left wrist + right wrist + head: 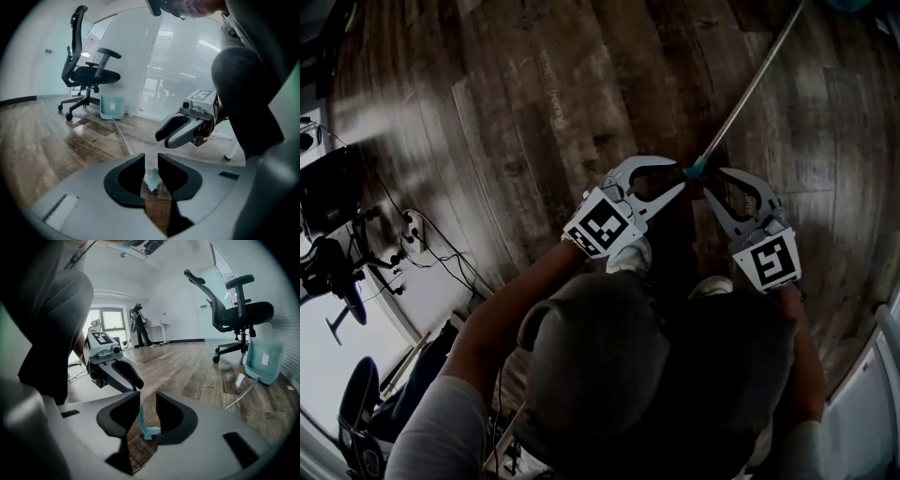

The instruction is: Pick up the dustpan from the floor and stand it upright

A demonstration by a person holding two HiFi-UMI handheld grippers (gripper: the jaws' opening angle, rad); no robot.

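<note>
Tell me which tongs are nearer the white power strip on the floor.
Left. The left tongs sit on the power strip's side of the dustpan handle tip; the right tongs are beyond that tip, farther away.

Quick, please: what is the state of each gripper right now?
Left gripper: open, with the tip of the dustpan handle between its jaws.
Right gripper: open, with the same tip between its jaws.

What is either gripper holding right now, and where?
Nothing yet: both the left gripper and right gripper stand open at the dustpan handle's teal tip.
</note>
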